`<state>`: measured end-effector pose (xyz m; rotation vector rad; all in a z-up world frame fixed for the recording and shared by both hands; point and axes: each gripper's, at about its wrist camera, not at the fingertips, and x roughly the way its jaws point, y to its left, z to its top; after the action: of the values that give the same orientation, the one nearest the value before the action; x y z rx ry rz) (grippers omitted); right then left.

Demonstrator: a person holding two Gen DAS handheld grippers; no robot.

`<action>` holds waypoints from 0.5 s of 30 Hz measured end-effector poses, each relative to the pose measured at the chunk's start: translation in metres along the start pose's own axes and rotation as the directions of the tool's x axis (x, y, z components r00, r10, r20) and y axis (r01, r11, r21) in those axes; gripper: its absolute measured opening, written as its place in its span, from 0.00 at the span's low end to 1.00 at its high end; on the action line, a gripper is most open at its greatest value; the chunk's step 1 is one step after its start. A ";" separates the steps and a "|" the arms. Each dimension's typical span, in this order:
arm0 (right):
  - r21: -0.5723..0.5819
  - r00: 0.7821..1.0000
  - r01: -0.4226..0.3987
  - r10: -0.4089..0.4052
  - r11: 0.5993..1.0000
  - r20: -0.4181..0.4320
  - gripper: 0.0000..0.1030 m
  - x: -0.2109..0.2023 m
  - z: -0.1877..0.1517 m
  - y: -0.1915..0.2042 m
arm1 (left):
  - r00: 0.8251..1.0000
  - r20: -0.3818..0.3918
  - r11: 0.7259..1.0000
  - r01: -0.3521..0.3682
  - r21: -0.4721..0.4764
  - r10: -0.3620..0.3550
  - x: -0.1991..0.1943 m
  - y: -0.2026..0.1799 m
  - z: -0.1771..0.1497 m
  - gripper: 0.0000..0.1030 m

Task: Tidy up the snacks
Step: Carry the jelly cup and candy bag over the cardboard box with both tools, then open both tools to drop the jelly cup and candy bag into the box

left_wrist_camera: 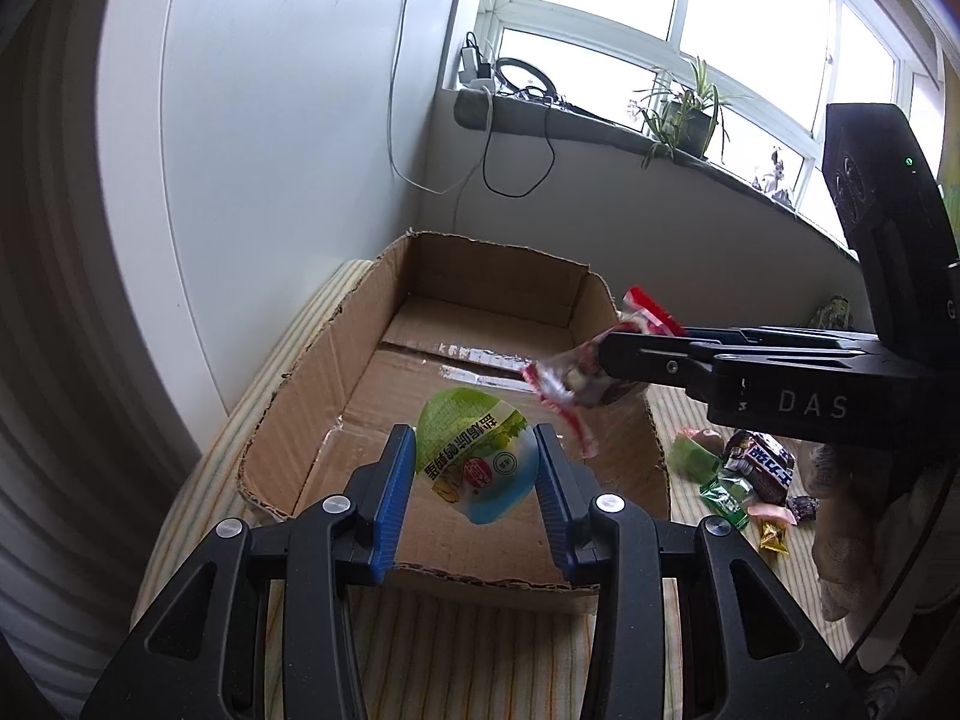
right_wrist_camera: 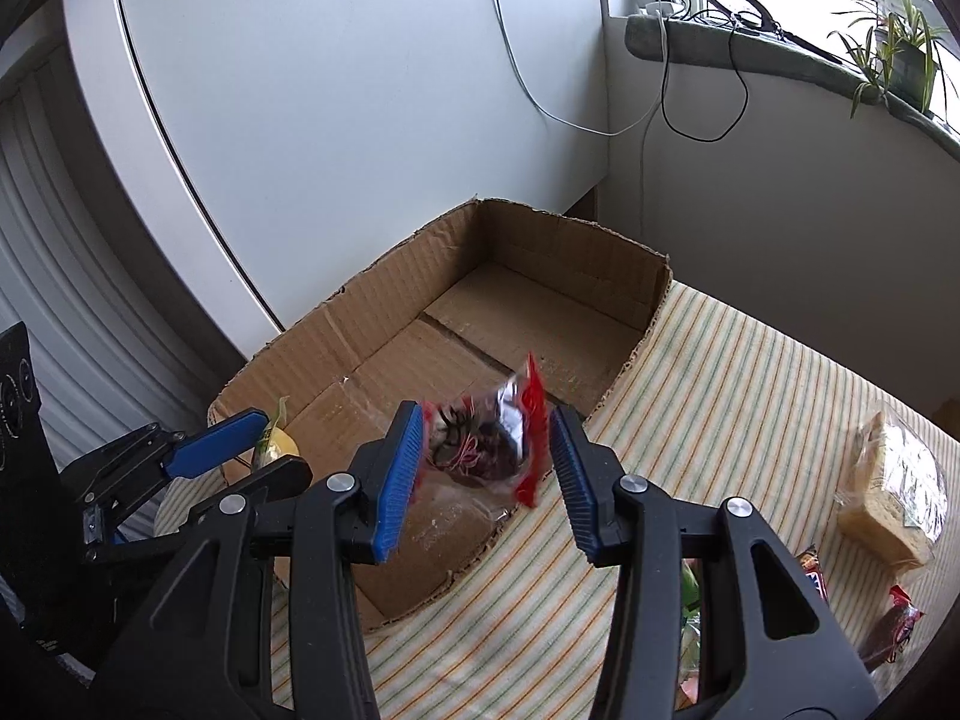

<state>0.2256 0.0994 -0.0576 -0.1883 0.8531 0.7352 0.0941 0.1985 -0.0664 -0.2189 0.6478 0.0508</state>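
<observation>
My left gripper (left_wrist_camera: 477, 471) is shut on a green-lidded jelly cup (left_wrist_camera: 474, 459), held above the near end of an open cardboard box (left_wrist_camera: 312, 384). The right gripper (right_wrist_camera: 483, 459) is shut on a red-edged clear snack packet (right_wrist_camera: 489, 438) and hangs over the box's (right_wrist_camera: 384, 312) near right corner. In the left wrist view the right gripper (left_wrist_camera: 606, 360) comes in from the right, and the packet (left_wrist_camera: 570, 381) dangles over the box's right wall. From the right wrist view the left gripper (right_wrist_camera: 267, 438) shows at the left with a bit of the cup (right_wrist_camera: 277, 441). The box floor is bare.
The box sits on a striped cloth (right_wrist_camera: 720, 396) beside a white wall. Loose snacks lie right of the box: green and dark packets (left_wrist_camera: 744, 474), a wrapped sponge cake (right_wrist_camera: 894, 480), a red packet (right_wrist_camera: 894, 630). A sill with cables and plants (left_wrist_camera: 684, 108) runs behind.
</observation>
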 end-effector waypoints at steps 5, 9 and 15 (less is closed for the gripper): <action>-0.008 1.000 -0.014 0.014 1.000 -0.011 0.45 0.011 0.006 0.006 | 1.000 -0.012 1.000 0.010 0.017 -0.010 -0.001 0.003 -0.002 0.37; -0.009 1.000 -0.017 0.017 1.000 0.008 0.55 0.008 0.009 0.011 | 1.000 -0.019 0.999 0.023 0.041 -0.022 -0.004 0.003 -0.001 0.38; -0.020 0.998 0.016 -0.014 1.000 0.062 0.75 -0.013 0.006 0.010 | 1.000 -0.003 0.999 -0.016 0.047 0.016 -0.009 0.002 -0.001 0.52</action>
<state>0.2169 0.1031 -0.0424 -0.1894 0.7849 0.7326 0.0859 0.2002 -0.0617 -0.1686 0.6530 0.0506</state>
